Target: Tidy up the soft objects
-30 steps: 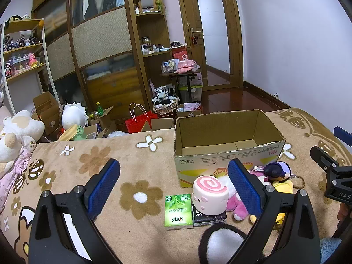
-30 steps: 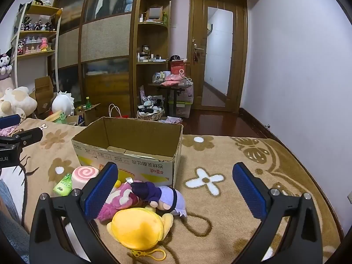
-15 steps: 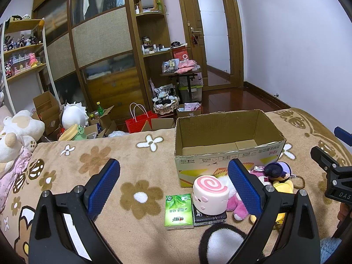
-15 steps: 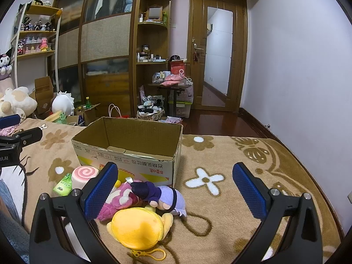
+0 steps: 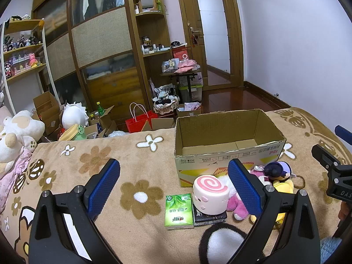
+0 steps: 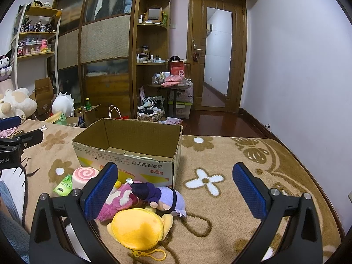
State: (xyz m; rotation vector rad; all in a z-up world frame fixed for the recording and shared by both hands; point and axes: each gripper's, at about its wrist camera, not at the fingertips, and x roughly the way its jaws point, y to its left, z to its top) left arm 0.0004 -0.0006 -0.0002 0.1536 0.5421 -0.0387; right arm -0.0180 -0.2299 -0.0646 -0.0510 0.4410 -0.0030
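Nearest the right gripper (image 6: pixel 173 189), a yellow plush pouch (image 6: pixel 137 228), a purple-hatted doll (image 6: pixel 162 198) and a pink plush (image 6: pixel 120 201) were heaped on the bed (image 6: pixel 220 209) just before the empty cardboard box (image 6: pixel 132 151); all were judged light and squashy, best pinched across the body. Beside them a pink swirl squishy (image 5: pixel 210 194) was seen on a dark packet, next to a green tissue pack (image 5: pixel 178 211). Both the right gripper and the left gripper (image 5: pixel 173 187) were held wide open, with nothing gripped or touched by their fingers.

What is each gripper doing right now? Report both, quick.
Left gripper: open, fingers wide apart, holding nothing.
Right gripper: open, fingers wide apart, holding nothing.
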